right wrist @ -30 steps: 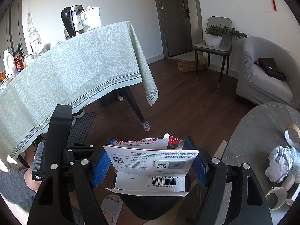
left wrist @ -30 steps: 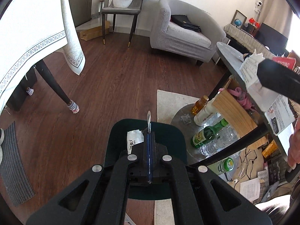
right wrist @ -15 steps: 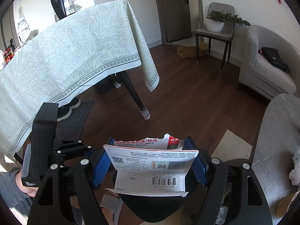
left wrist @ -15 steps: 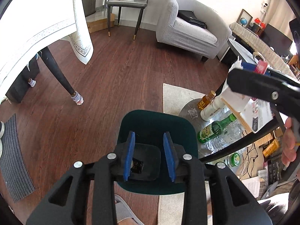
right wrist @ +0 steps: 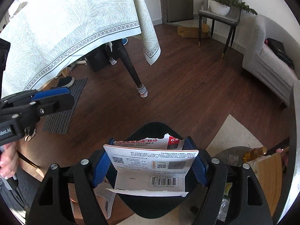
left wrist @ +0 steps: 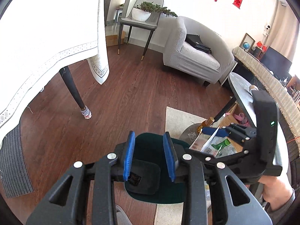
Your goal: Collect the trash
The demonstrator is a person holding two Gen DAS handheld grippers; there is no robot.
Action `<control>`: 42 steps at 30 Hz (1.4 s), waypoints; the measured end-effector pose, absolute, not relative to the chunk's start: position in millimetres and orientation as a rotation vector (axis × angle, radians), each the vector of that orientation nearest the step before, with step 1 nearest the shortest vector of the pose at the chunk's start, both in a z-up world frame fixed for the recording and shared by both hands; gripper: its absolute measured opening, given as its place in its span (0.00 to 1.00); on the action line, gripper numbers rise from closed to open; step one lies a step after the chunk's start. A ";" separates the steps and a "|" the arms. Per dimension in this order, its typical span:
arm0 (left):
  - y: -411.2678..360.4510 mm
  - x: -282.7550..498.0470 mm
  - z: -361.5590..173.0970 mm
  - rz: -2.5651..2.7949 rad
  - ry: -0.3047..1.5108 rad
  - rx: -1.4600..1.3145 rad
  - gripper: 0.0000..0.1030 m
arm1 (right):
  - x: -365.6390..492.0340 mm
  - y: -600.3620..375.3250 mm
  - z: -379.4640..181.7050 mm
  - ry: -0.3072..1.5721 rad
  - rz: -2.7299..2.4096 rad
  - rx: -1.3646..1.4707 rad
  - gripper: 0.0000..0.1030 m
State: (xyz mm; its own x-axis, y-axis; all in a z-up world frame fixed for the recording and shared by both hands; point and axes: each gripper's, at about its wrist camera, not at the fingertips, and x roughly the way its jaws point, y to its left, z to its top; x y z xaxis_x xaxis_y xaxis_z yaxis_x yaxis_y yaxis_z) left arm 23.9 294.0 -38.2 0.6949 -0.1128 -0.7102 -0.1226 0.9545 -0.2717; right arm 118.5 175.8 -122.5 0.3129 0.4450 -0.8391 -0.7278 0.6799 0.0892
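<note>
My left gripper (left wrist: 149,136) is open with nothing between its blue pads (left wrist: 129,155). It hangs over a dark green bin (left wrist: 150,137) on the floor. My right gripper (right wrist: 150,140) is shut on a torn white cardboard package (right wrist: 151,168) with barcodes and a red corner. It holds the package just above the same bin (right wrist: 155,127). In the left wrist view the right gripper (left wrist: 208,142) comes in from the right with the package (left wrist: 210,140) beside the bin. One blue-padded finger of the left gripper (right wrist: 50,93) shows at the left edge of the right wrist view.
A table with a pale patterned cloth (right wrist: 75,28) and a dark leg (right wrist: 133,71) stands to the left. Bottles (left wrist: 221,142) lie on a low round stand right of the bin. A grey marble tabletop (left wrist: 241,91), a grey armchair (left wrist: 195,54), a rug (right wrist: 234,133) and a striped mat (right wrist: 63,108) are nearby.
The left gripper was shut on a thin scrap over the bin, then opened; the scrap is gone and the gripper has lifted. The right gripper has come down over the bin with the package.
</note>
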 end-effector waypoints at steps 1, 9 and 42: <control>294.0 22.9 -34.5 0.003 0.795 -0.314 0.32 | 119.1 176.3 -129.4 0.995 0.788 -0.338 0.74; 295.0 19.4 -13.2 -0.009 0.731 -0.338 0.25 | 119.2 177.4 -190.5 1.112 0.723 -0.407 0.74; 260.3 23.7 37.2 -0.045 0.579 -0.304 0.33 | 84.1 141.8 -110.7 0.918 0.799 -0.379 0.74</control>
State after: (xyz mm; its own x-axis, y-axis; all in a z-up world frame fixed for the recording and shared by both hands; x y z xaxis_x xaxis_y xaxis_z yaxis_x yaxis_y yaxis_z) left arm 23.7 260.3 37.2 0.8373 -0.1265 -0.5320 -0.0431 0.9546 -0.2948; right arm 84.1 141.8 -110.7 0.3541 0.4480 -0.8209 -0.7515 0.6588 0.0354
